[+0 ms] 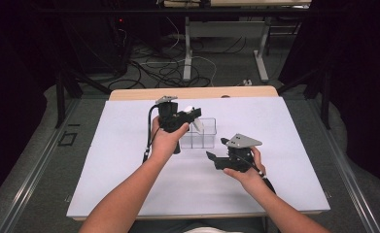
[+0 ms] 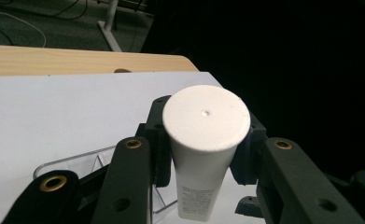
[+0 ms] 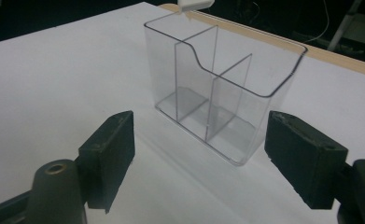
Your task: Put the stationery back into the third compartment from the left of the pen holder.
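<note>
step: we carry white tube (image 2: 203, 140) pinched in left gripper (image 1: 190, 115) over clear organizer (image 1: 200, 132), frame centre
right gripper (image 1: 216, 150): jaws spread, idle
next: we lower tube into a compartment

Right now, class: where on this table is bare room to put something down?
The white mat lies bare left of the left gripper and right of the right gripper. It is crowded mid-table around the clear organizer, where the white tube hangs.

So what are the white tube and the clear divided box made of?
White cylindrical tube: likely matte plastic; its flat cap looks dull, with a moulding dimple at its centre. Clear divided organiser box: glossy rigid plastic, probably acrylic; see-through walls with bright edges.
</note>
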`<state>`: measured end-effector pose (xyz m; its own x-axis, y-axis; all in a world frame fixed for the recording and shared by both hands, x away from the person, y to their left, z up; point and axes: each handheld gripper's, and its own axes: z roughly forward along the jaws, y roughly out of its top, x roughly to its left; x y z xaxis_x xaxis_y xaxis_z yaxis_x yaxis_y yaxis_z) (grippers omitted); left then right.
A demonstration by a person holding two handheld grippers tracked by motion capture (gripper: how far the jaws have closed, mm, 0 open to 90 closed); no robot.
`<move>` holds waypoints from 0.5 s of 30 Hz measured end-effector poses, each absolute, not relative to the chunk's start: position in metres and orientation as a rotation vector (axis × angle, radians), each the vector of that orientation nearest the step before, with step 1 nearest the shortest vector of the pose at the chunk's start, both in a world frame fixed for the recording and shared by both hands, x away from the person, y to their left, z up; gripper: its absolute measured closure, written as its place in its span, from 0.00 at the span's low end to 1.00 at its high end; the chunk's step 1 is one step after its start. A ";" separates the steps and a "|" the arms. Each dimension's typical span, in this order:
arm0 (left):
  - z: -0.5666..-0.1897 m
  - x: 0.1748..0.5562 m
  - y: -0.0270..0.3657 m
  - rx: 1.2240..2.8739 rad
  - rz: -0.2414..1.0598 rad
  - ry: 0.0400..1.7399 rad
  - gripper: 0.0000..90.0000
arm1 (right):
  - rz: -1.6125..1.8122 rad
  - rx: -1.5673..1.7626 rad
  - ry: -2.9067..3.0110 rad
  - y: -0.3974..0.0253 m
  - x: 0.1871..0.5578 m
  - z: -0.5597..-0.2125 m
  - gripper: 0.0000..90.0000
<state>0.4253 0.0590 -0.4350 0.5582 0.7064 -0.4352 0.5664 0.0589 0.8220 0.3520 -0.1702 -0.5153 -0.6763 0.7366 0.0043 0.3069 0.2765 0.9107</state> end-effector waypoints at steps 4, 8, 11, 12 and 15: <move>-0.438 0.427 0.053 1.620 0.177 1.080 0.74 | 1.355 0.985 2.122 -0.177 0.354 -0.518 0.22; -0.441 0.428 0.047 1.630 0.206 1.068 0.74 | 1.327 1.016 2.124 -0.182 0.358 -0.521 0.19; -0.442 0.429 0.042 1.643 0.223 1.059 0.74 | 1.308 1.049 2.116 -0.186 0.361 -0.522 0.17; -0.443 0.429 0.041 1.643 0.230 1.056 0.74 | 1.309 1.057 2.115 -0.187 0.362 -0.522 0.17; -0.444 0.429 0.036 1.657 0.249 1.049 0.74 | 1.299 1.069 2.113 -0.190 0.363 -0.523 0.17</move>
<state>0.4292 0.0360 -0.4441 0.5853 0.7360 -0.3403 0.5048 -0.0023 0.8632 0.3632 -0.1899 -0.5234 -0.6062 0.7948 0.0292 0.3849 0.2611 0.8853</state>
